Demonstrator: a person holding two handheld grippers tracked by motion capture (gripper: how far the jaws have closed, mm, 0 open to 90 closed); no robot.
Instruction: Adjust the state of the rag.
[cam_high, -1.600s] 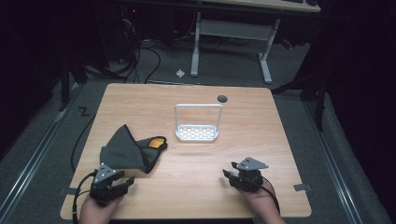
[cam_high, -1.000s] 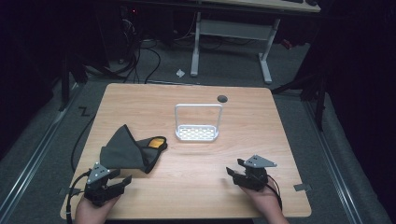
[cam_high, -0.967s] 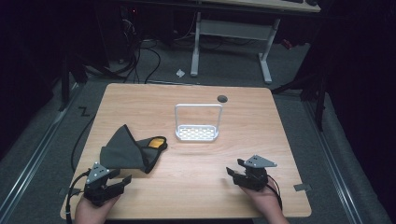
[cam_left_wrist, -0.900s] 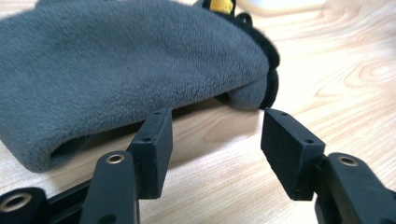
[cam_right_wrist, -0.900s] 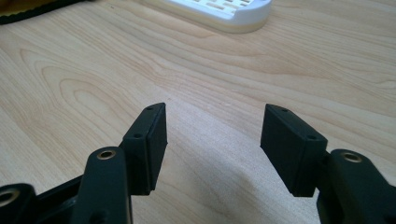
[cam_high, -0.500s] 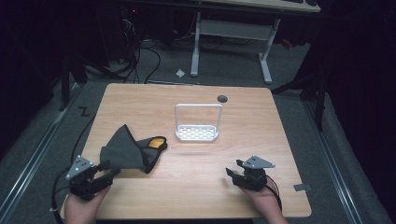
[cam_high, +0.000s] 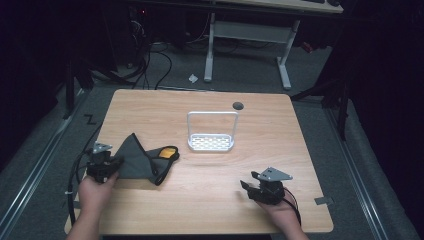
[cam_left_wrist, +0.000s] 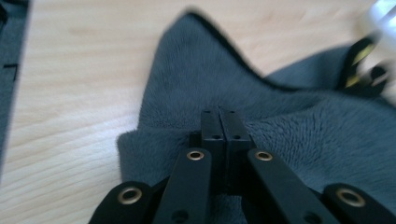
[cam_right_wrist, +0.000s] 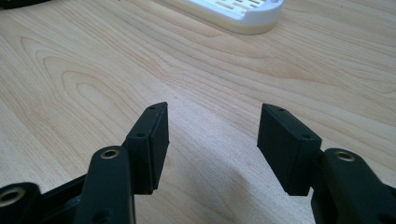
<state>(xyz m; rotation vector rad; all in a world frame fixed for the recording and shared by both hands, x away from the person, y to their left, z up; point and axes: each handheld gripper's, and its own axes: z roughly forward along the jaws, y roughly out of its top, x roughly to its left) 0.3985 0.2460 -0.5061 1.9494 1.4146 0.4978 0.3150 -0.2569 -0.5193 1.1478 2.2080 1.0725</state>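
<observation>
A dark grey fleecy cloth (cam_high: 135, 160) lies crumpled on the left part of the wooden table (cam_high: 200, 190), with a yellow patch (cam_high: 167, 151) showing at its right edge. My left gripper (cam_high: 112, 164) sits at the cloth's left edge. In the left gripper view the cloth (cam_left_wrist: 289, 116) spreads under and beyond the left gripper (cam_left_wrist: 219, 114), whose jaws are pressed shut with no cloth seen between them. My right gripper (cam_high: 247, 186) rests near the front right of the table. It stands open (cam_right_wrist: 212, 135) over bare wood, holding nothing.
A small white slotted rack (cam_high: 211, 142) with a tall wire handle stands at the table's middle; its base (cam_right_wrist: 233, 11) shows ahead of the right gripper. A round cable hole (cam_high: 238, 106) sits near the far edge. Desk legs and cables lie on the floor beyond.
My left gripper has swung from the front of the cloth out to the left and then up to the cloth's left edge. The right gripper has barely shifted.
</observation>
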